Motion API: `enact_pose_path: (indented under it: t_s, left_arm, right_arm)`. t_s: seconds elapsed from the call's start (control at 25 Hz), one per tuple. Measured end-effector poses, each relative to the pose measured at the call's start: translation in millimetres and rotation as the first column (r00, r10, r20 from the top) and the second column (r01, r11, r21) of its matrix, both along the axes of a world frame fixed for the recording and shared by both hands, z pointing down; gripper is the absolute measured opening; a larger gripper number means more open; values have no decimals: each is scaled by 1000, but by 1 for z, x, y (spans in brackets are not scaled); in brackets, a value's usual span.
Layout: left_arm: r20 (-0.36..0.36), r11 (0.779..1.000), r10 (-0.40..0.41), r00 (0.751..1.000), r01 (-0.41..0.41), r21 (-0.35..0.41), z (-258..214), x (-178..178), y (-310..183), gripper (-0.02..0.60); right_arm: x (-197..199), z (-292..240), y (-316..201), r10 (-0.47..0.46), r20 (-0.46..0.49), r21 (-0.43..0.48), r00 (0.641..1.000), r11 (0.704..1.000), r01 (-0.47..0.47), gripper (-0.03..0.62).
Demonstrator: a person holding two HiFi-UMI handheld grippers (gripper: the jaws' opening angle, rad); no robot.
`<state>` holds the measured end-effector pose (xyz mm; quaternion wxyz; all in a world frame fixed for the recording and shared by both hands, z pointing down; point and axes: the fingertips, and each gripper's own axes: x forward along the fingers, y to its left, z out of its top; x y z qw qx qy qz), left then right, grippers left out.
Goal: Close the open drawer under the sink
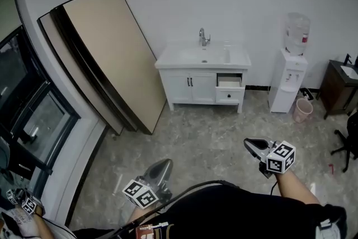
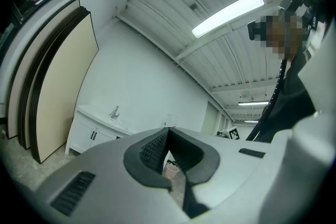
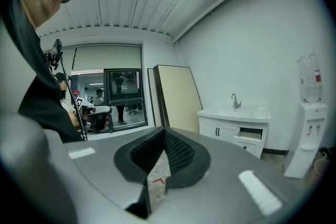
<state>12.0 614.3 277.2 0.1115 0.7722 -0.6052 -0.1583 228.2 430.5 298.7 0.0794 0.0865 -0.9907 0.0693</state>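
Observation:
A white vanity (image 1: 193,87) with a sink and tap stands against the far wall. Its upper right drawer (image 1: 229,81) is pulled out; the drawer below it and the two doors are closed. Both grippers are near me, well short of the vanity. My left gripper (image 1: 162,163) is low at the centre left, its tips together and nothing between them. My right gripper (image 1: 249,143) is further right, also shut and empty. In the right gripper view the vanity (image 3: 226,124) and the open drawer (image 3: 251,134) lie ahead to the right. The left gripper view shows the vanity (image 2: 94,131) at the left.
Large beige boards (image 1: 106,59) lean on the wall left of the vanity. A water dispenser (image 1: 291,78) and a pink bin (image 1: 302,110) stand to its right, then a dark desk (image 1: 338,87) and a chair (image 1: 349,143). A glass partition (image 1: 28,115) runs along the left.

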Motion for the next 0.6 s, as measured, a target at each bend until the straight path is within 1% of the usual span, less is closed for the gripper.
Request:
enact_pose_path:
  t_s: [0.16,0.28,0.44,0.6]
  left_arm:
    - [13,1000,14,1000,-14,8,-4,-69,-2,0]
    - [20,1000,12,1000,-12,-1,-3,-112,-7,0]
    - [6,1000,-6,1000,6,-12,3,-156,-16,0]
    - [-6,999,-40,999,40,-30,11,-185,-26,0]
  right_arm:
    - [-66,-8,-3,17,10,5,1000,1000,-17,2]
    - [-113,-7,-8,9,6,0,1000,1000,-9,2]
    - [-163,0,-14,-25,-13,-16,1000,1000,24,2]
    - [-195,6,-34,-49,-27,-27,998,998,49,2]
